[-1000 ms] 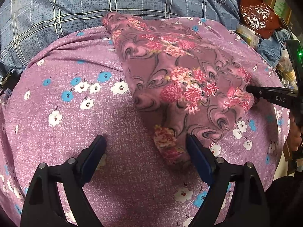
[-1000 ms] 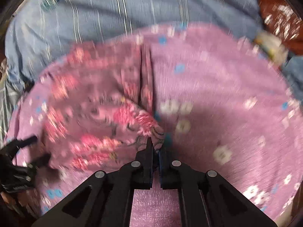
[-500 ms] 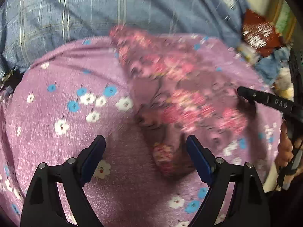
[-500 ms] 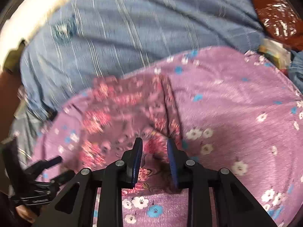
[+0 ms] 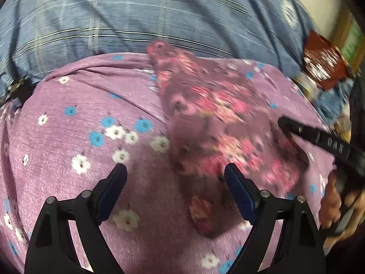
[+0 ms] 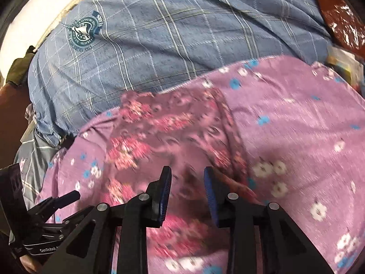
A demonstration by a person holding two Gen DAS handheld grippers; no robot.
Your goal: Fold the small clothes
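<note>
The small rose-print garment is lying folded on the purple flowered sheet, just below the blue checked blanket. The right gripper is opening its jaws above the garment's near edge, nothing pinched between them. The left gripper is hanging with jaws wide apart and empty at the garment's other side. The risk, as I judge it: limp cloth may be springing back open, or a pad may be snagging a layer and dragging the fold askew.

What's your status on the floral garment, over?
Left hand-held gripper open, empty. Right hand-held gripper opening, pads clear of the floral garment, which lies folded on the purple sheet. Nothing in the way.
</note>
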